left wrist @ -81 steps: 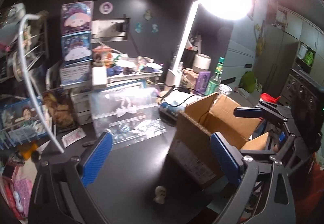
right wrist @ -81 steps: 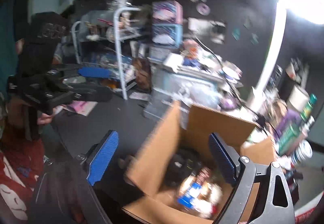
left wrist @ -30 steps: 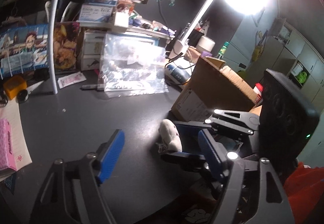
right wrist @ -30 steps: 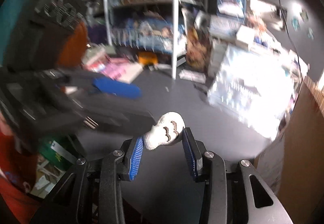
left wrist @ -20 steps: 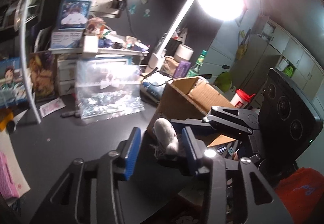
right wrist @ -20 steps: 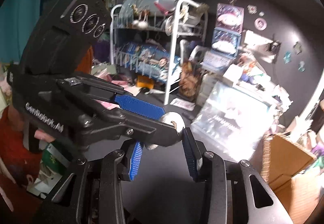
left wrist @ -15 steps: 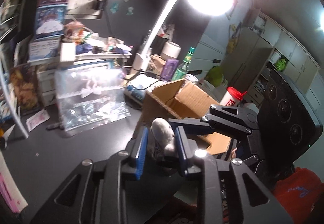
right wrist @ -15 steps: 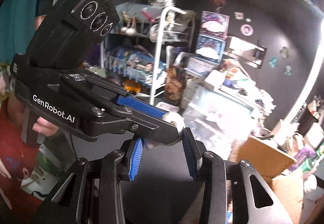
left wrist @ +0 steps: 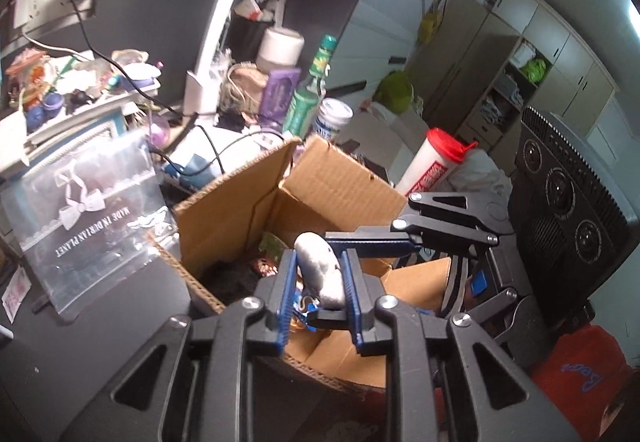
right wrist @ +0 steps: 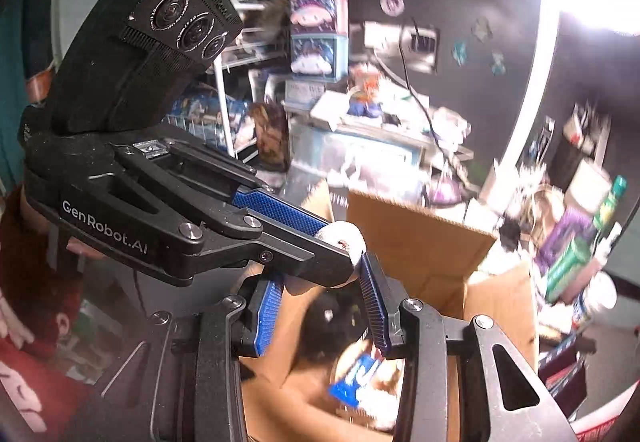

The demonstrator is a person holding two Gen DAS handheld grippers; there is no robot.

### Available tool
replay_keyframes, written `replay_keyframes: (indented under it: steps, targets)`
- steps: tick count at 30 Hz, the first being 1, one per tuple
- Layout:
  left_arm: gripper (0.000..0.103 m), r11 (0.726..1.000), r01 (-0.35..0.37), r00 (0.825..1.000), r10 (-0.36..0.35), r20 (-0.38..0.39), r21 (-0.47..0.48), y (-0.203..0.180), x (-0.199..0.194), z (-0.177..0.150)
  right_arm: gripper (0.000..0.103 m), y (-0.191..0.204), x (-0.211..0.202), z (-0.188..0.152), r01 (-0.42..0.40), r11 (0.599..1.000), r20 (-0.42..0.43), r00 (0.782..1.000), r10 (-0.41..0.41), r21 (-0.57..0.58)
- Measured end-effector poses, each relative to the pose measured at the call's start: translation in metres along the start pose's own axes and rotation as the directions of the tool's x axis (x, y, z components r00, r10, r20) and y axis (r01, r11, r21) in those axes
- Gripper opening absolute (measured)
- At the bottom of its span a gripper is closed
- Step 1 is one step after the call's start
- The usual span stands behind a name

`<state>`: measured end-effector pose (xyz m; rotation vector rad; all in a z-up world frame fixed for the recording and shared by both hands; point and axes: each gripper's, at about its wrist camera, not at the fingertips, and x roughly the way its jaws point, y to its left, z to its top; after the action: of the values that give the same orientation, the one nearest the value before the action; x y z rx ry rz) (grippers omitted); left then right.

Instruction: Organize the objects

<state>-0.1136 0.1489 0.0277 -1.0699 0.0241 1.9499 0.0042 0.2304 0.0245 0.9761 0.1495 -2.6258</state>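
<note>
A small white plush figure (left wrist: 320, 274) hangs above the open cardboard box (left wrist: 236, 210). My left gripper (left wrist: 319, 282) is shut on it, its blue pads pressing both sides. My right gripper (right wrist: 320, 302) comes in from the right in the left wrist view and is also shut on the figure (right wrist: 346, 236). In the right wrist view the left gripper's lower finger hides most of the figure. The box (right wrist: 420, 242) lies directly below both grippers, and inside it are a dark item and a blue packet (right wrist: 356, 382).
Left of the box, a clear plastic bag with a bow print (left wrist: 88, 210) leans. A green bottle (left wrist: 308, 98), a white jar and a red-lidded cup (left wrist: 436, 170) stand behind the box. A white lamp pole (left wrist: 216, 42) rises at the back. A red sleeve (left wrist: 580, 370) is at lower right.
The left gripper closed on the figure that the right gripper held. Both grippers rose from the dark table and carried it over the open box.
</note>
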Motion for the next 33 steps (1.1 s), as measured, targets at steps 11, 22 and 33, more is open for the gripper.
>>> replay_keyframes:
  steps: [11, 22, 33]
  targets:
    - [0.084, 0.994, -0.104, 0.995, 0.104, -0.005, 0.034, -0.011, 0.002, 0.0, 0.053, -0.016, 0.0, -0.014, 0.011, 1.0, -0.043, 0.999, -0.01, 0.017]
    - [0.1, 0.987, -0.162, 0.985, 0.16, 0.065, 0.023, -0.006, -0.027, -0.016, 0.082, -0.015, 0.001, -0.01, 0.086, 0.996, -0.028, 0.996, -0.086, 0.009]
    - [0.102, 0.922, -0.378, 0.886, 0.387, 0.256, -0.086, 0.001, -0.079, -0.059, 0.091, 0.006, 0.0, -0.004, 0.101, 0.995, 0.05, 0.994, -0.101, -0.015]
